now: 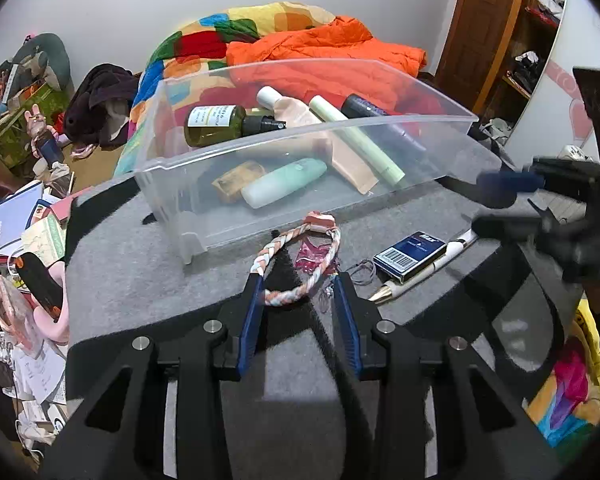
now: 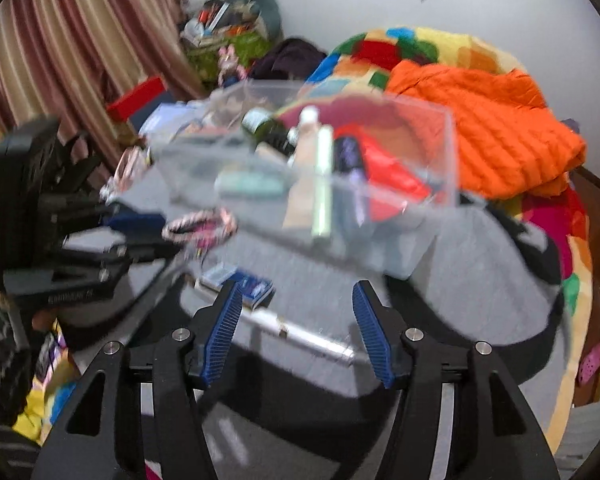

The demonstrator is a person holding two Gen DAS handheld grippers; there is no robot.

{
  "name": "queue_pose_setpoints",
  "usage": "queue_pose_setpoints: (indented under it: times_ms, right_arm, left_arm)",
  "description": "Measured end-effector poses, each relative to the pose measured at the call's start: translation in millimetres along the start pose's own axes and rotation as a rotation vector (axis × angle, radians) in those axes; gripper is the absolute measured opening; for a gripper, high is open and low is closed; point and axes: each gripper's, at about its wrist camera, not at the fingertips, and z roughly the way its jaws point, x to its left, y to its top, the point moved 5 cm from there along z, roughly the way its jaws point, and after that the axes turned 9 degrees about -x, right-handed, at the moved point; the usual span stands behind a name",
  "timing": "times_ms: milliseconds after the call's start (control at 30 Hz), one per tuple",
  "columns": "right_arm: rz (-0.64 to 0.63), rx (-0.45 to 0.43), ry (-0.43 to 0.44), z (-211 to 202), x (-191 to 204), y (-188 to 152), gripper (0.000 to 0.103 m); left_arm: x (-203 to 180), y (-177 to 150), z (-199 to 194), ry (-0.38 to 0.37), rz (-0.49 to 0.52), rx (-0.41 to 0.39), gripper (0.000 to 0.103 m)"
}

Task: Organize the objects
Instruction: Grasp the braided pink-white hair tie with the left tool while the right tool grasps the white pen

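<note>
Gray mat (image 1: 148, 264), pen (image 1: 416, 276) half-hidden by box (image 1: 410, 255)

Left gripper (image 1: 299, 280), right gripper (image 2: 298, 294): black angular frames, ribbed blue finger pads (image 1: 252, 320), silver round screws (image 1: 213, 326)

This is a lived-in bedroom at home: a bed (image 1: 172, 52) with a patchwork quilt and an orange jacket (image 1: 328, 46) on it, striped curtains (image 2: 72, 36), a wooden door (image 1: 484, 20), and clutter of books (image 1: 8, 220) and clothes around.
</note>
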Motion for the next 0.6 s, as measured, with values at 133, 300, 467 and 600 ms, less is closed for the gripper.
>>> queue_pose_setpoints:
  times_ms: [133,300,467,600]
  right_arm:
    - [-0.03,0.046,0.033,14.4,9.6,-11.8,0.054]
    - [-0.09,0.061,0.008,25.9,17.6,-18.1,0.052]
    - [-0.12,0.064,0.016,20.9,23.0,-26.3,0.025]
    - [-0.133,0.068,0.035,11.4,31.2,-33.4,0.016]
  left_arm:
    - [-2.8,3.5,5.3,-0.002,0.009,0.002,0.04]
    - [-0.6,2.3,11.7,0.028,0.021,0.01,0.04]
    - [8.5,-1.1,9.6,0.015,-0.026,0.014,0.012]
    - [9.7,-8.3,4.6,0.027,-0.019,0.018,0.008]
